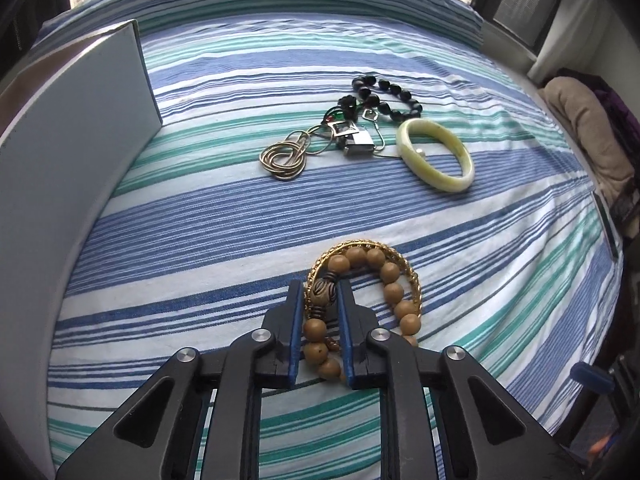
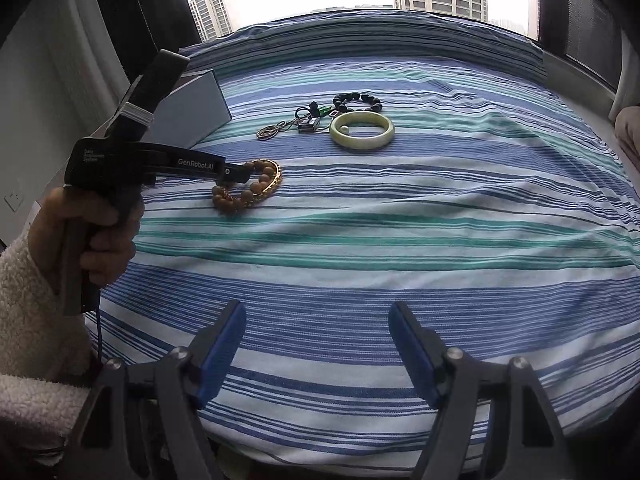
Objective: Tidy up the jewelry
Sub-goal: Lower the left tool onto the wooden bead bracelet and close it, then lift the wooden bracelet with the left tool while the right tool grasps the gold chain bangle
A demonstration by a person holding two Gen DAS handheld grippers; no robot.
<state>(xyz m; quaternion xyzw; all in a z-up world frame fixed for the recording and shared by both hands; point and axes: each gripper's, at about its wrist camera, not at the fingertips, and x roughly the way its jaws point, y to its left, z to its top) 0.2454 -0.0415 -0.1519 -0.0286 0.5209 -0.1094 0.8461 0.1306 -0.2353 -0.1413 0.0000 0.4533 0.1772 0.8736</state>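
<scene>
wooden bead bracelet [image 1: 362, 300] clamped in left tool [image 1: 320, 292] | right tool [image 2: 318, 312] apart | box [image 1: 80, 140] bordering left

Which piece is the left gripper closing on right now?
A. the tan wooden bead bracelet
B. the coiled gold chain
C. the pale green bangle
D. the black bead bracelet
A: in the left wrist view the left gripper has its blue pads on either side of the carved bead of the tan wooden bead bracelet, while the pale green bangle lies untouched farther up the striped bedspread.
</scene>
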